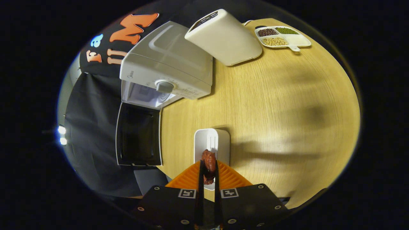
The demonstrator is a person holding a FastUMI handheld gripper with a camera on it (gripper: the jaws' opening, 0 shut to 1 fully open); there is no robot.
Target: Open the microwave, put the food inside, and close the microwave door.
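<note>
Gripper view
Fingers: gripper (208, 172) closed on the food (209, 166), one finger (201, 179) on each flank, both pressing it.
Food: dark red-brown lump, standing up between the fingers, its top poking past the tips toward 12 o'clock.
Dish: small white dish (212, 142) with rounded corners, on the surface directly under and just beyond the fingertips; whether the food touches the dish cannot be told.
Surface: light wood surface (287, 105), soft shadows across it at 3 o'clock of the dish.
Microwave: white microwave (169, 64) at 11 o'clock of the fingers, well apart from them; round knob (165, 86) on its front panel.
Door: microwave door (139, 134) swung fully open, dark glass pane facing up, lying at 10 o'clock of the fingers beyond the surface edge; lit cavity (143, 95) visible between door and knob.
Box: tall cream box (223, 36) at 12 o'clock, just beside the microwave, slots at its far end.
Tray: white divided tray (282, 36) at 1 o'clock, far across the surface; compartments hold dark, green and pale yellow grains, one larger compartment looks plain white.
</note>
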